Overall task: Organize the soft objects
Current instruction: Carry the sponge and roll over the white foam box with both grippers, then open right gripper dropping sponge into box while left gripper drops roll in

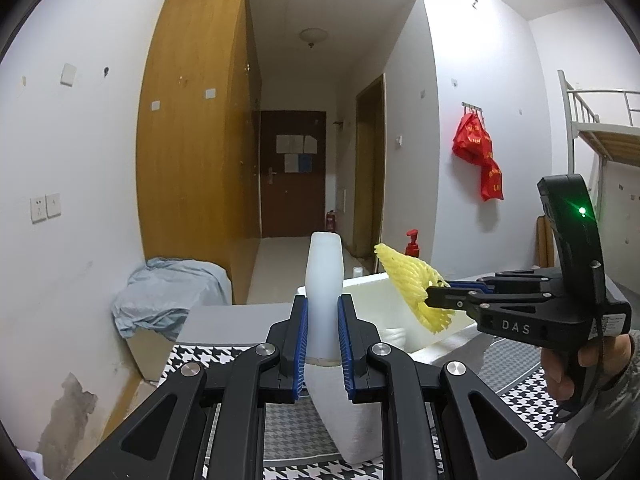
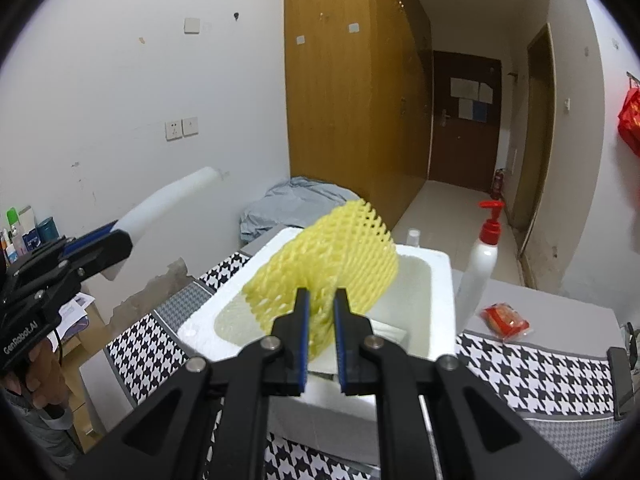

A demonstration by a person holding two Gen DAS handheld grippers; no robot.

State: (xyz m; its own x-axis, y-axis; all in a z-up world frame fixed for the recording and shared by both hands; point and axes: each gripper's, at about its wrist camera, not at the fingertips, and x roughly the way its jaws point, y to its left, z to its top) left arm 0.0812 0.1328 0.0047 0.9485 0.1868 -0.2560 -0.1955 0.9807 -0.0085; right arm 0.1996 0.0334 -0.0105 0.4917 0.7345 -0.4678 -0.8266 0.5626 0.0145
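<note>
Your left gripper (image 1: 323, 330) is clamped on a white foam sheet (image 1: 324, 280), which stands up between the blue pads (image 1: 303, 336); its lower end is hidden behind the fingers. Your right gripper (image 2: 321, 320) is clamped on the yellow foam net (image 2: 332, 252), pinching its near edge so that the mesh fans out above the white foam box (image 2: 440, 304). In the left wrist view the net hangs over the box's right rim, not touching it.

The box sits on a houndstooth cloth (image 2: 532, 364) that covers the table. Its near wall lies just under both grippers, and the inside is mostly covered by the net, so what lies in it is hard to tell; something pale shows at the bottom. To the right of the box there is bare cloth, then a red packet (image 2: 505, 321) on the grey tabletop. A white pump bottle (image 2: 482, 256) with a red head stands just beside the box's far right corner.

Beyond the table edge, a blue-grey cloth heap (image 1: 168, 292) sits against the wooden wardrobe (image 1: 196, 120). The corridor past it runs open to a dark door (image 1: 293, 172). The hand (image 1: 576, 364) on the right gripper is cut off at the frame edge.
</note>
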